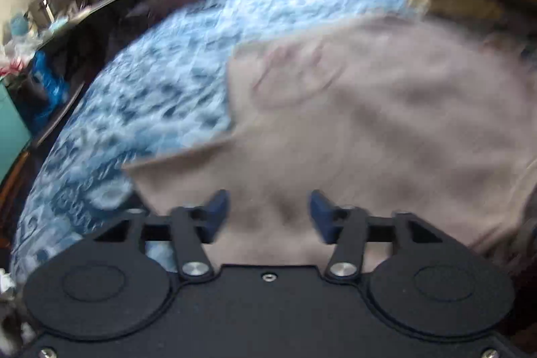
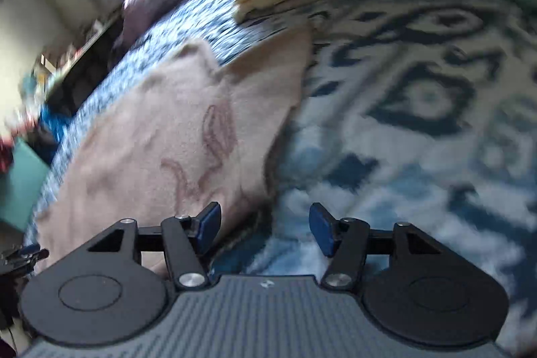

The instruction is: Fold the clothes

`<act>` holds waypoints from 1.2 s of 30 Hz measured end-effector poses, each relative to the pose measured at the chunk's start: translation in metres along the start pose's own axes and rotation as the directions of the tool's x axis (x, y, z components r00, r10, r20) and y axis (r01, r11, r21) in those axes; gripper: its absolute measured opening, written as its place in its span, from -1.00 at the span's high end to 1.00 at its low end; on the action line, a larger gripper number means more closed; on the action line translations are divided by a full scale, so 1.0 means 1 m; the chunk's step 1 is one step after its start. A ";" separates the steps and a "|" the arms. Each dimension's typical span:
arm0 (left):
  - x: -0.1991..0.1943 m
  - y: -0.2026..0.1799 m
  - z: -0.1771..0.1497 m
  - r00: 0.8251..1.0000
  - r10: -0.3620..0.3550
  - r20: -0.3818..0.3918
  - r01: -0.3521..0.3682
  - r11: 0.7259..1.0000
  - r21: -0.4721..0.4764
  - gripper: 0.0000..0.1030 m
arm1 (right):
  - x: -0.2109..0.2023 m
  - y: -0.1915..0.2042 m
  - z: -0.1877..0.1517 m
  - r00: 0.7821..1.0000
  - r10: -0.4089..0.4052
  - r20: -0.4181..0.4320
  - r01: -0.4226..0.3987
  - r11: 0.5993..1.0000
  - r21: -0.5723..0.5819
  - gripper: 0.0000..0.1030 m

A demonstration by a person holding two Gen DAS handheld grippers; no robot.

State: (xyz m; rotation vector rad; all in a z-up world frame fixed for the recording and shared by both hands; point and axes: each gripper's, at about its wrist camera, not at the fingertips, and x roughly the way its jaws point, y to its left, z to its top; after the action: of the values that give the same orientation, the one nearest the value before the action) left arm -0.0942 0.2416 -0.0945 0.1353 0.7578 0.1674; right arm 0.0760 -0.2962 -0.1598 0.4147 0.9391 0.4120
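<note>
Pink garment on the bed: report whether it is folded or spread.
Mostly spread: the pink garment lies flat on the blue patterned bedspread, printed side up; one edge looks turned over.

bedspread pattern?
Blue and white ornamental print on the bedspread; clearest in the right wrist view.
</note>
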 end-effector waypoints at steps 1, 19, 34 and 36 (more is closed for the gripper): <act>0.007 -0.003 -0.001 0.999 -0.031 -0.030 0.031 1.000 0.003 -0.60 | -0.001 -0.001 -0.002 1.000 -0.004 0.005 0.004 1.000 0.006 -0.19; 0.066 -0.088 0.180 0.967 -0.255 -0.017 0.249 0.954 -0.165 -0.51 | 0.019 0.003 -0.006 0.997 0.012 0.083 -0.017 0.999 0.052 -0.50; 0.202 -0.240 0.287 0.901 -0.380 -0.210 0.351 0.922 -0.163 -0.12 | 0.026 0.011 -0.009 0.991 0.025 0.128 -0.019 0.999 -0.046 -0.02; 0.200 -0.257 0.286 0.876 -0.420 -0.235 0.397 0.907 -0.141 -0.11 | 0.026 0.009 -0.008 0.992 0.023 0.127 -0.018 0.999 -0.042 0.10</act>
State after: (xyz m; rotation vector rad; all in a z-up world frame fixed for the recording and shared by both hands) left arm 0.2730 0.0131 -0.0703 -0.1381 1.0237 -0.1906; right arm 0.0814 -0.2740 -0.1769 0.4093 0.8021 0.4174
